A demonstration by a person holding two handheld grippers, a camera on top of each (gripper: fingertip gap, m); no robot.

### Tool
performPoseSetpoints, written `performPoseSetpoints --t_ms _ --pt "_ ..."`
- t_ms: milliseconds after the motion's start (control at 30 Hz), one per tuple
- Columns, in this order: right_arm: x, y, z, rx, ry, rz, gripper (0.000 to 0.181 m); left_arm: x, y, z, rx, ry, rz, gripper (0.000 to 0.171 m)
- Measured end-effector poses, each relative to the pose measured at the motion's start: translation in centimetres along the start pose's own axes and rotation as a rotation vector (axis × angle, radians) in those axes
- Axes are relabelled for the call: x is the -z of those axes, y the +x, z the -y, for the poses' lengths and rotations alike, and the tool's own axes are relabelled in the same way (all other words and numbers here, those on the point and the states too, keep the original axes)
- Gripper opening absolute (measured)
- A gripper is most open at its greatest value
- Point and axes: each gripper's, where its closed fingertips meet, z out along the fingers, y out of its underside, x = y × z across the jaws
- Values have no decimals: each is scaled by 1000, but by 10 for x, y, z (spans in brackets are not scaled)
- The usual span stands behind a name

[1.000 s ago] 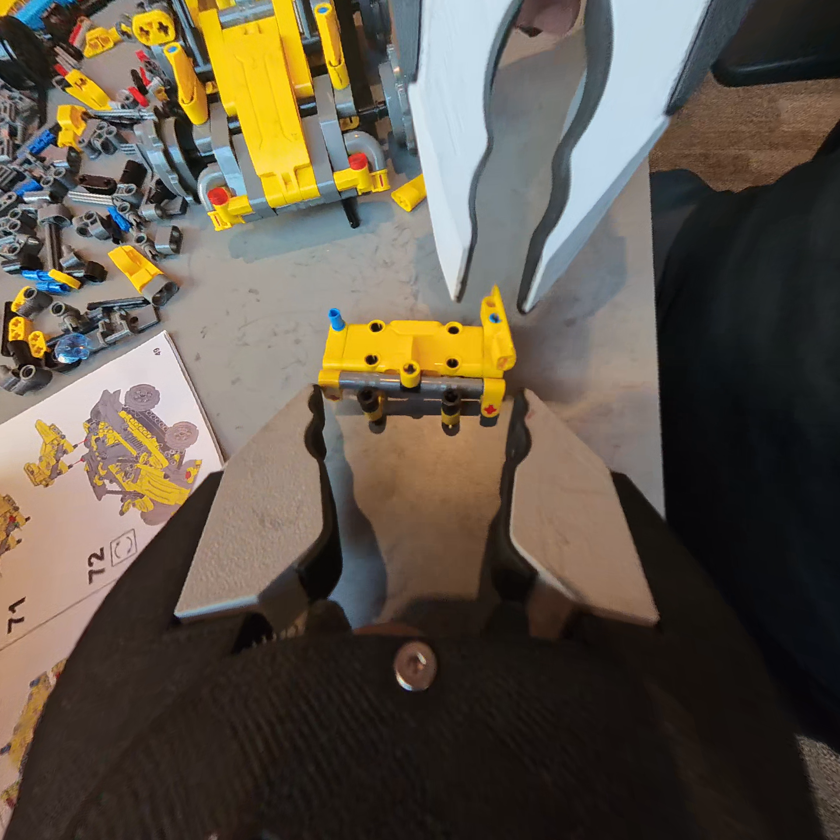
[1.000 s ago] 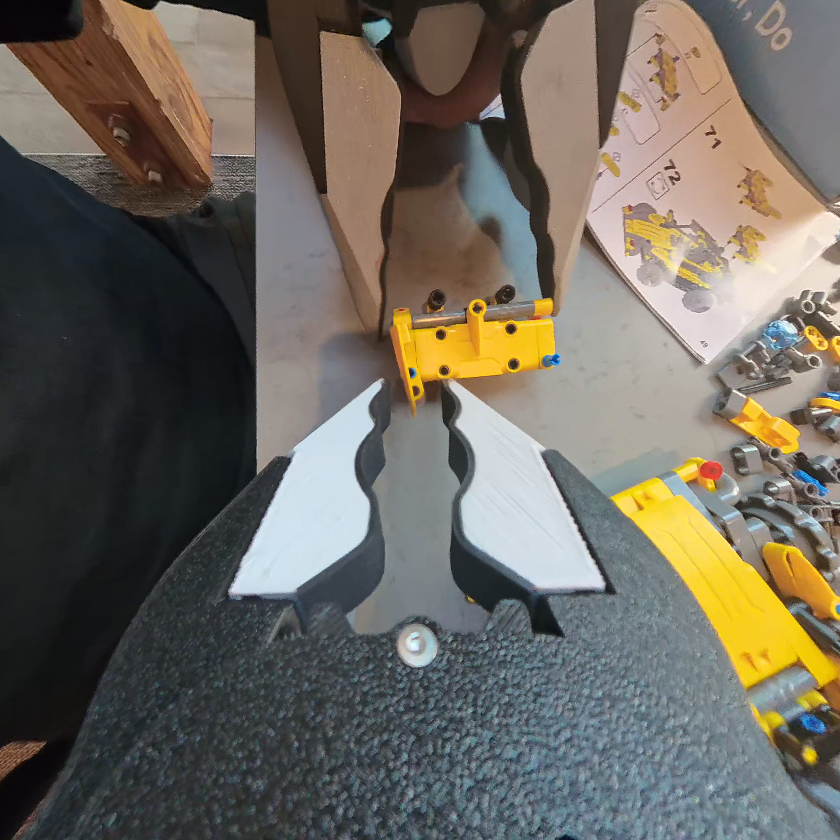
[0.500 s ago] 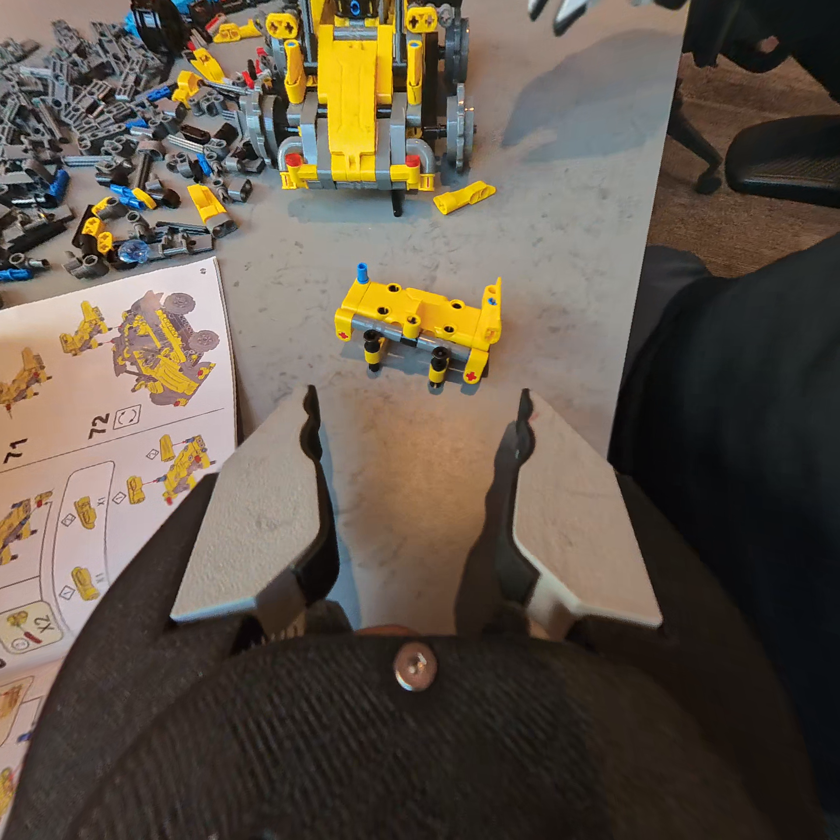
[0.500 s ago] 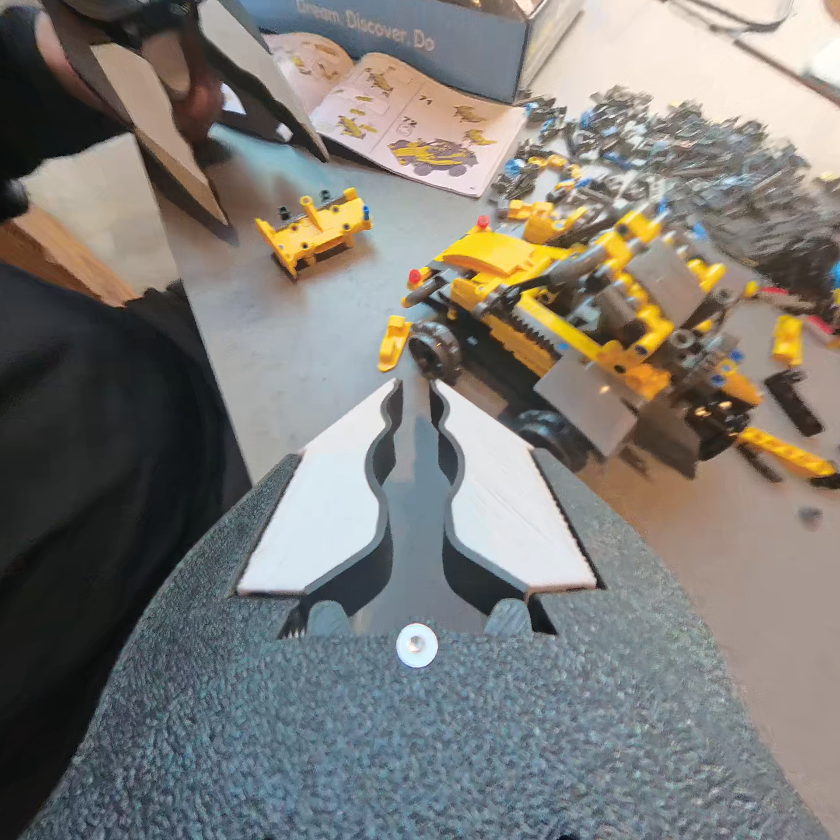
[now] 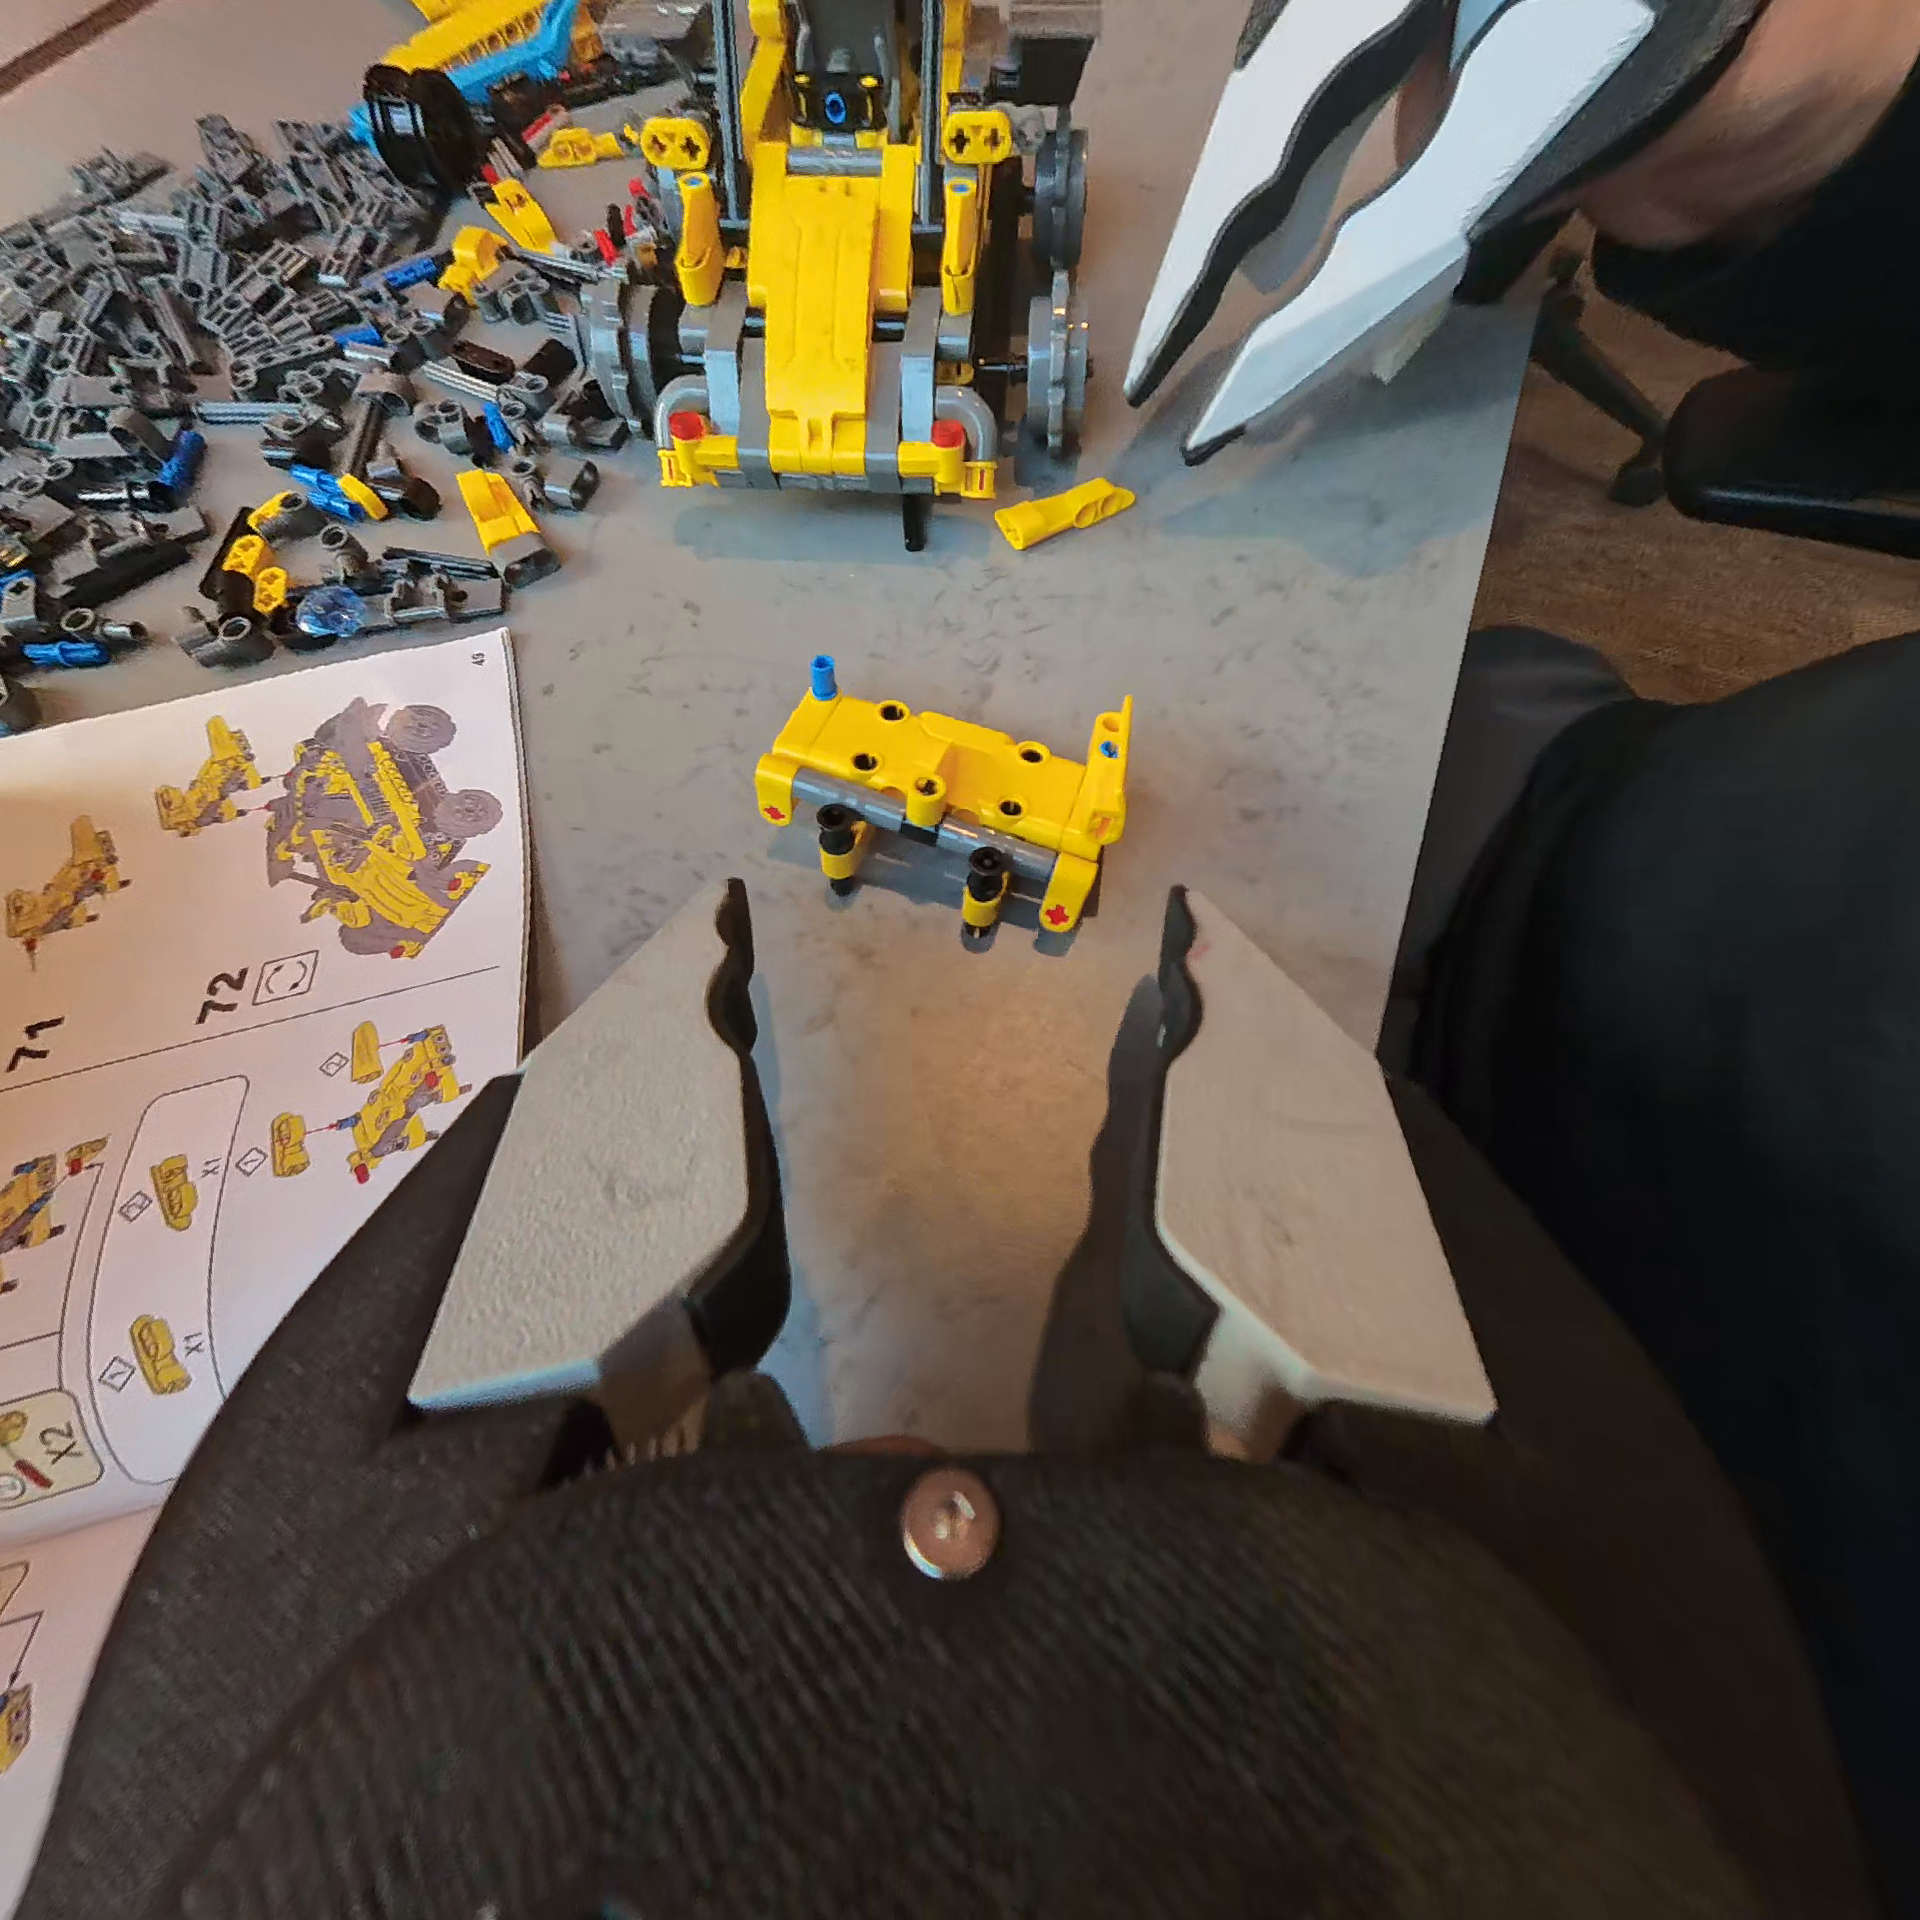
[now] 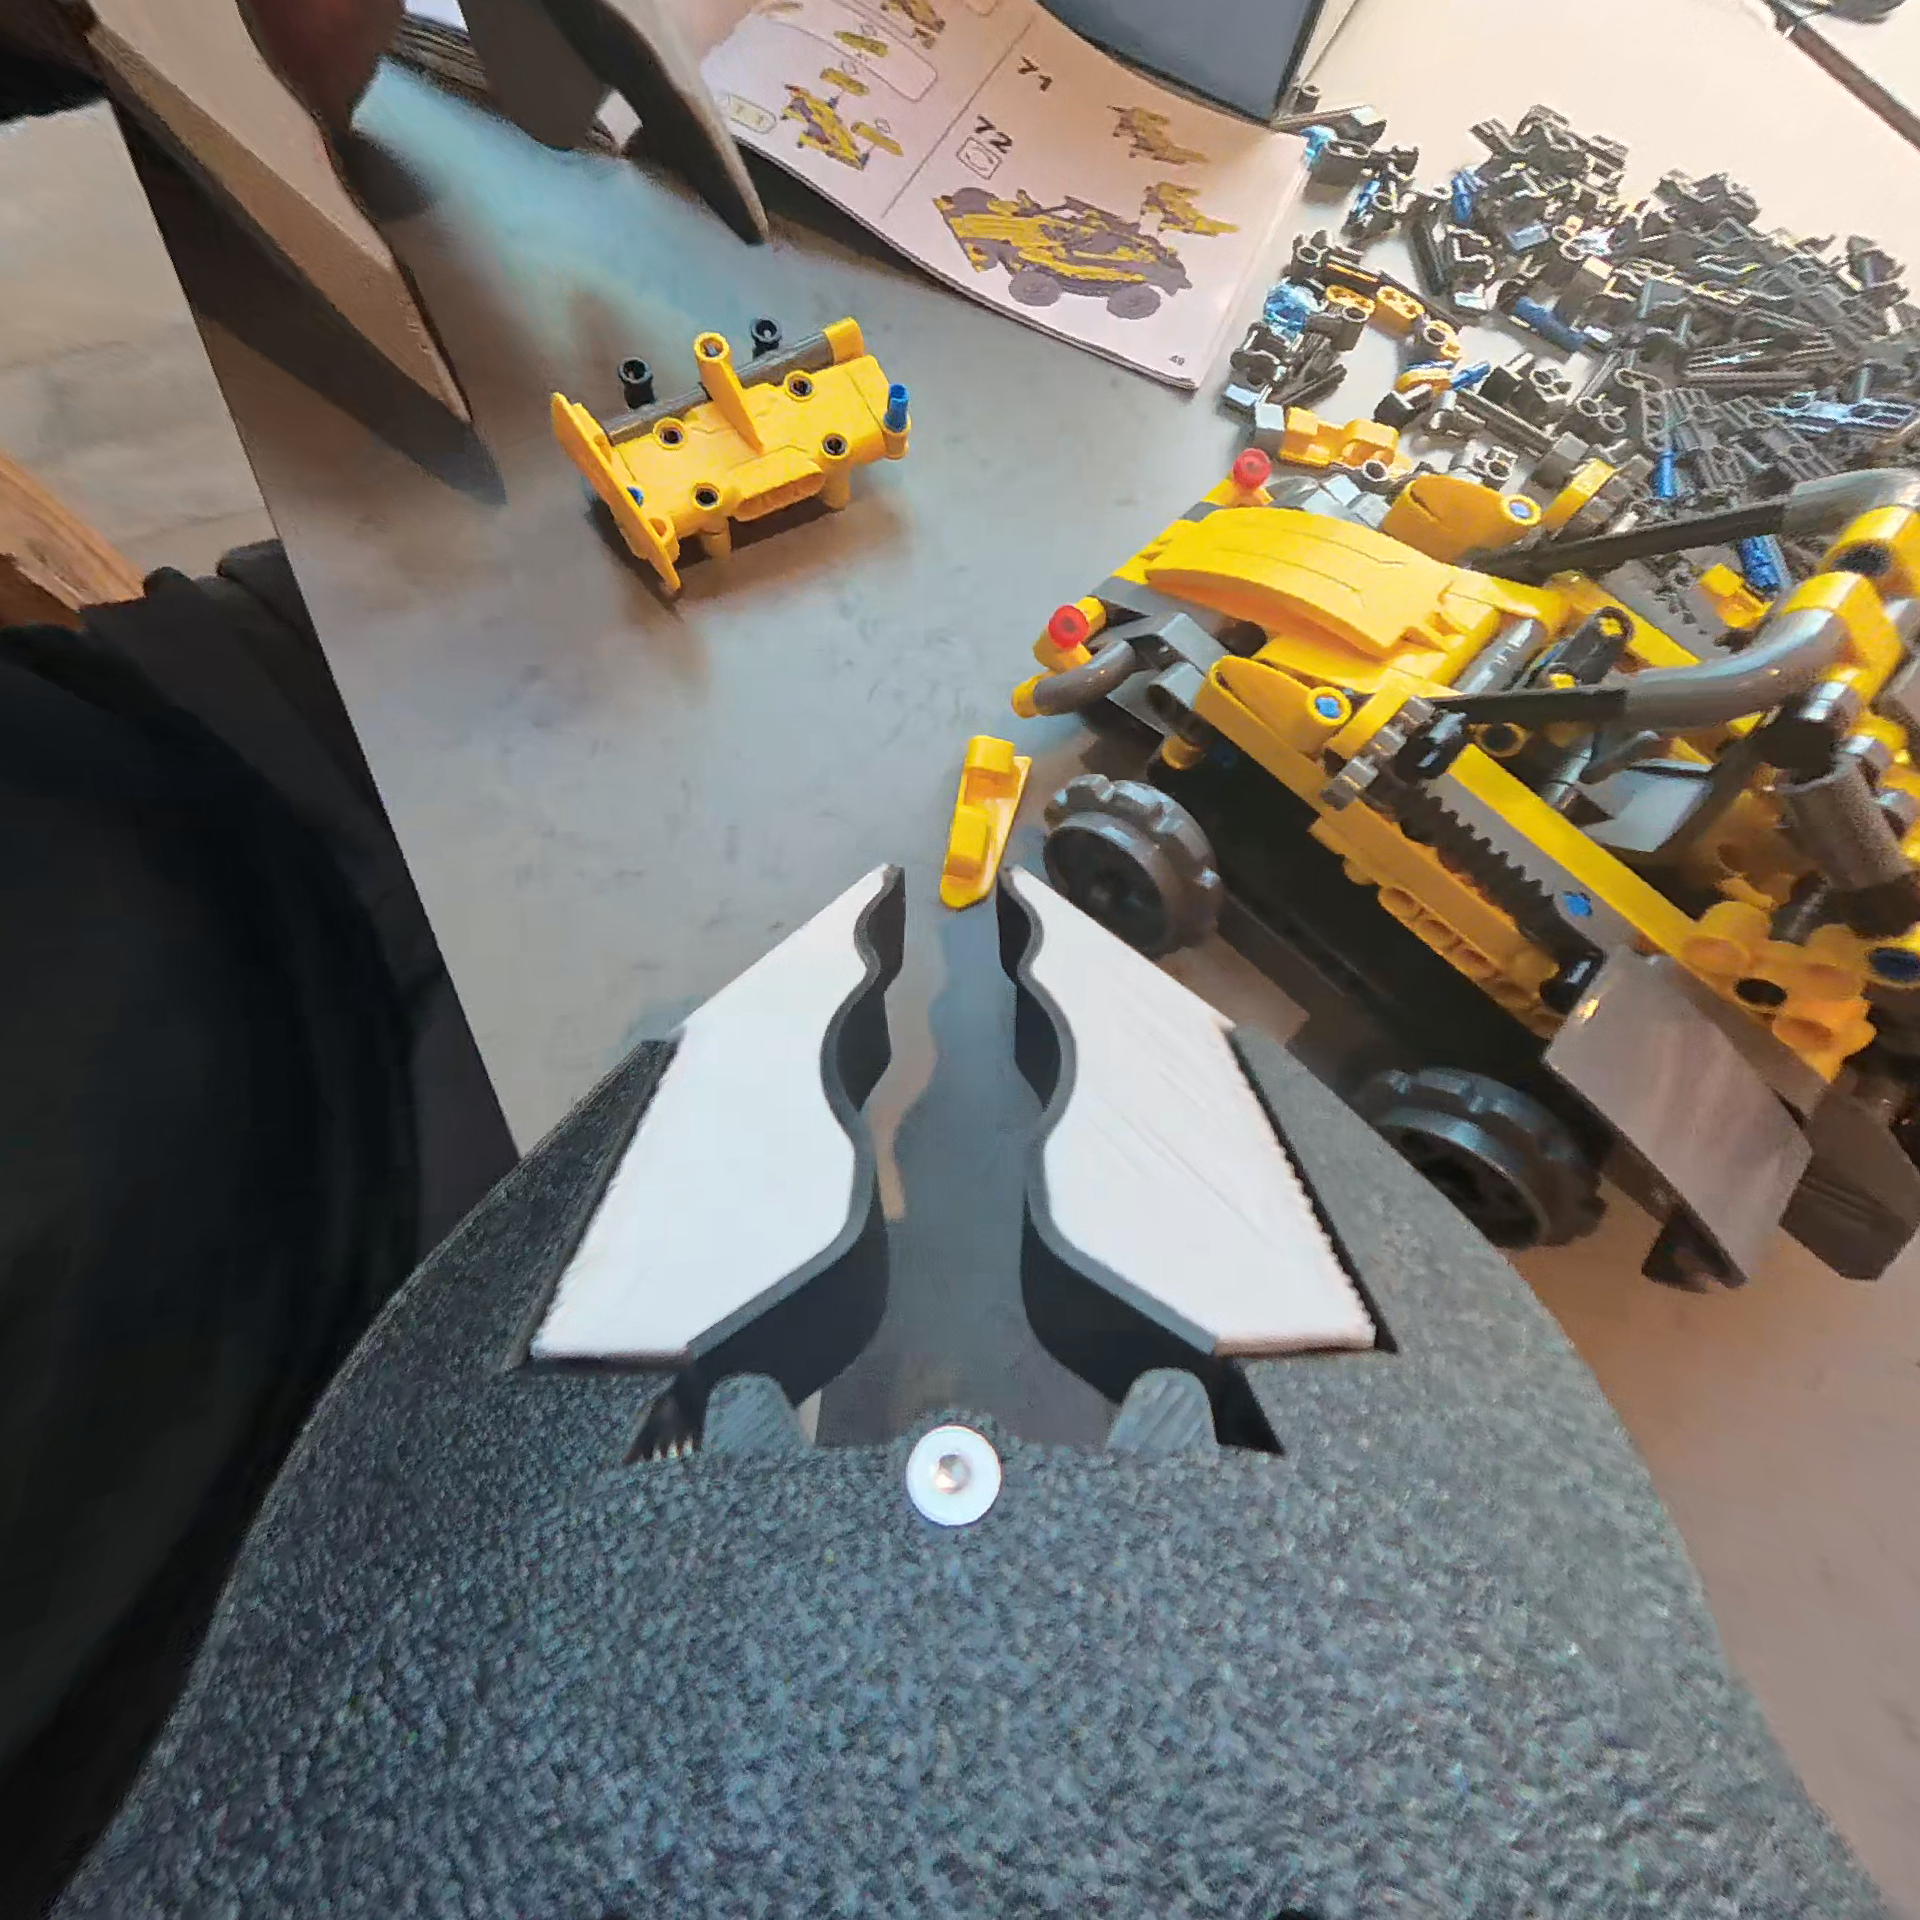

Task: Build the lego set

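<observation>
My left gripper (image 5: 951, 914) gapes empty just short of the yellow sub-assembly (image 5: 945, 795); my right gripper (image 6: 951, 899), narrowly parted, empty, nears a loose yellow piece (image 6: 977, 821) beyond it. Sub-assembly probably light, rigid, snap-fit fragile; grip its long flat sides.

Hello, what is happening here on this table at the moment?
A person holds two grippers over a grey table covered with building-brick parts. The left gripper is open and empty, just short of a small yellow sub-assembly beside an open instruction booklet. The right gripper holds nothing, jaws only narrowly apart; its tips hang near a loose yellow piece next to the half-built yellow vehicle.
</observation>
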Motion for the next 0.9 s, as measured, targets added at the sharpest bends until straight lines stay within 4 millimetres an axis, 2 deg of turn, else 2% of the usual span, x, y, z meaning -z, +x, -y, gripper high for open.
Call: performPoseSetpoints --t_ms 467,800,900 --pt "-14 6 -4 -4 -70 -48 16 0 0 0 -13 -1 11 70" --pt "-13 6 6 -20 -16 -47 13 0 0 0 -11 0 6 69" --pt "-11 8 -2 -36 -54 -45 16 3 2 7 -4 46 16 58"
